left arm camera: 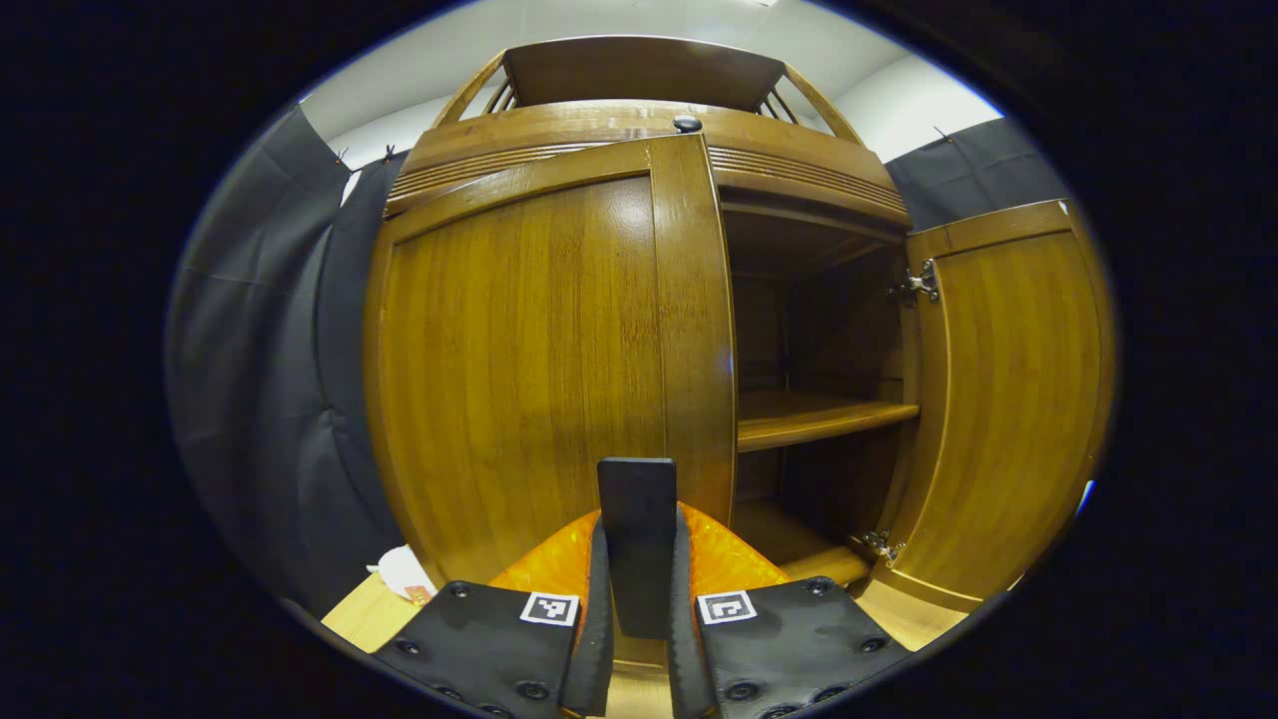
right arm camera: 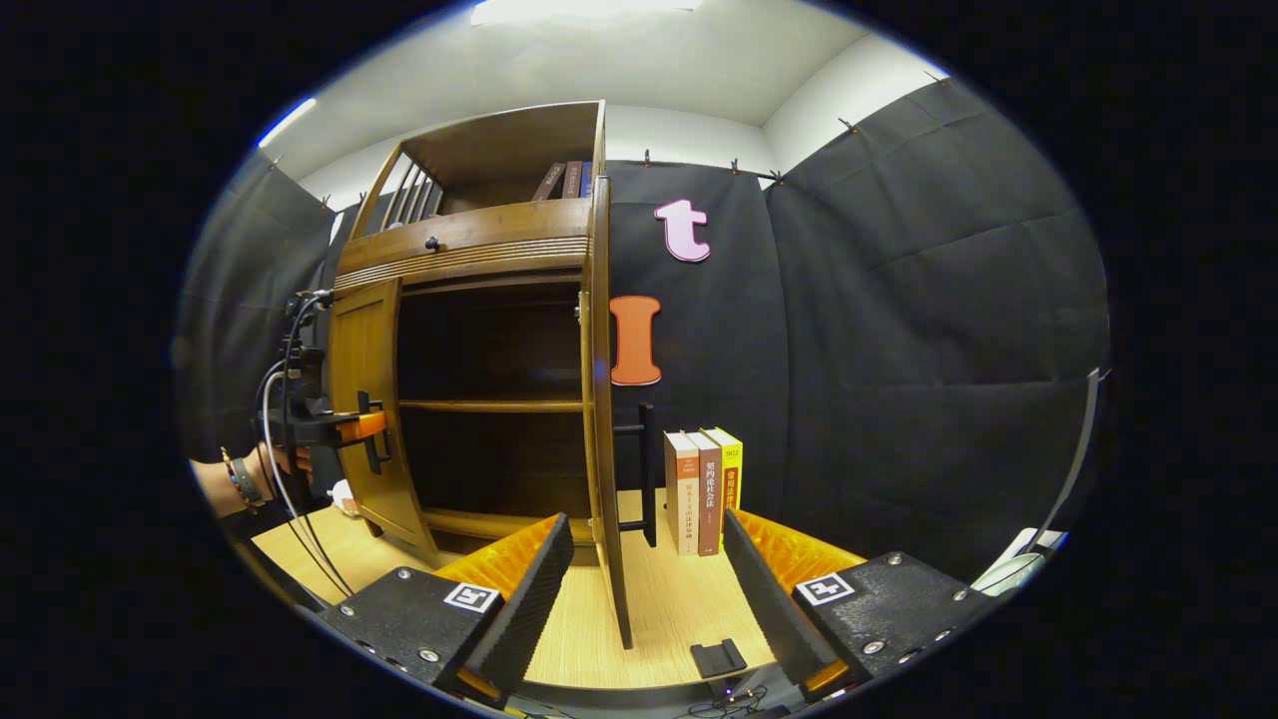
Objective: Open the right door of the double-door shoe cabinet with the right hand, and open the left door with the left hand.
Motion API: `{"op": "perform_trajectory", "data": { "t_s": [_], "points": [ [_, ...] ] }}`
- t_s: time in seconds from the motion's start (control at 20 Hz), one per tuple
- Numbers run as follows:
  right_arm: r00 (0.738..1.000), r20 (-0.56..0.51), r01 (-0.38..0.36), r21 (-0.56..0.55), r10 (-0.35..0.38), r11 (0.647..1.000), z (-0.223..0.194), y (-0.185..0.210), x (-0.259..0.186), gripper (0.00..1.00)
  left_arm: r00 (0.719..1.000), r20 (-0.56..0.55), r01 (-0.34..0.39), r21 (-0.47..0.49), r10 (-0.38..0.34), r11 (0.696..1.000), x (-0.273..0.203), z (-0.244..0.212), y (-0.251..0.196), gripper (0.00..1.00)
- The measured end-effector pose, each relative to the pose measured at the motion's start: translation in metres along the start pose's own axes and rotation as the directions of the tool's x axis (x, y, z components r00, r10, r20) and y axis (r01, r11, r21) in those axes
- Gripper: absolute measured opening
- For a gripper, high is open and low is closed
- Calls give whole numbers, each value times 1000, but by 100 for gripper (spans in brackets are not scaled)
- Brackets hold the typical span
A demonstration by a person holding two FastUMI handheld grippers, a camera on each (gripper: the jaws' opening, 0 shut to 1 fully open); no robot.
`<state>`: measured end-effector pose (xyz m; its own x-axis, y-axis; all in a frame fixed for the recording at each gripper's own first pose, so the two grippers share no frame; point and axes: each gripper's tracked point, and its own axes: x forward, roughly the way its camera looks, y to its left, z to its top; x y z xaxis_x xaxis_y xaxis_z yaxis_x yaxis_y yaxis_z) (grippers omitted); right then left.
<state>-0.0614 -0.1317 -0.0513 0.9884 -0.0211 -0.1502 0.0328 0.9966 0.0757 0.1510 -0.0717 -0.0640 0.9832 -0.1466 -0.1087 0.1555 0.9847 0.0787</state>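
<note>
The left gripper (left arm camera: 639, 599) was clamped on the dark bar handle (left arm camera: 637, 544) of the brown wooden left door (left arm camera: 519, 369) at six o'clock, while the right gripper (right arm camera: 639, 589) gaped wide, holding nothing, astride the swung-out right door (right arm camera: 602, 419).

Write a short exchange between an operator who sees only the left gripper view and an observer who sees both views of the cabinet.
Operator: My left gripper is shut on the left door's handle. Is the right gripper holding anything?
Observer: No. It is open, its fingers either side of the right door's edge, not touching.
Operator: Anything beyond that door?
Observer: Three books stand upright on the table.
</note>
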Motion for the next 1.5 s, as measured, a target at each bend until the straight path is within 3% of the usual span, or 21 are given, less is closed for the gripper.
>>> {"op": "perform_trajectory", "data": {
  "t_s": [0.15, 0.45, 0.7, 1.0, 1.15, 1.25, 1.35, 1.4, 1.5],
  "points": [
    [1000, -5, -22, -2, 22, 1000, 1, 5, 2, 92, 1000, -15, -12, -2, 12, 1000, -30, 1, 13, 28],
    [999, 0, -53, 10, 53, 999, -1, 18, 8, 92, 994, -29, -108, -1, 108, 994, -87, 2, 54, 28],
    [997, 10, -71, 13, 71, 997, -2, 29, 9, 92, 989, -37, -144, -6, 144, 990, -108, 1, 79, 28],
    [998, 3, -57, 21, 57, 998, -6, 32, 8, 92, 969, -34, -246, -13, 246, 969, -131, -1, 117, 28],
    [998, -9, -62, 21, 62, 998, -8, 39, 8, 92, 973, -58, -227, -76, 223, 971, -138, -5, 132, 29],
    [998, -11, -66, 15, 66, 998, -8, 43, 9, 92, 966, -47, -257, -77, 254, 963, -146, -4, 154, 29],
    [997, -7, -73, 10, 73, 997, -6, 47, 9, 92, 958, -40, -286, -67, 284, 956, -153, -3, 178, 16],
    [997, -10, -75, 6, 75, 997, -6, 49, 10, 92, 965, -37, -261, -71, 259, 963, -154, -4, 181, 11],
    [997, -15, -76, -4, 76, 997, -6, 50, 11, 92, 978, -27, -209, -45, 208, 977, -152, -4, 187, 12]
  ]
}}
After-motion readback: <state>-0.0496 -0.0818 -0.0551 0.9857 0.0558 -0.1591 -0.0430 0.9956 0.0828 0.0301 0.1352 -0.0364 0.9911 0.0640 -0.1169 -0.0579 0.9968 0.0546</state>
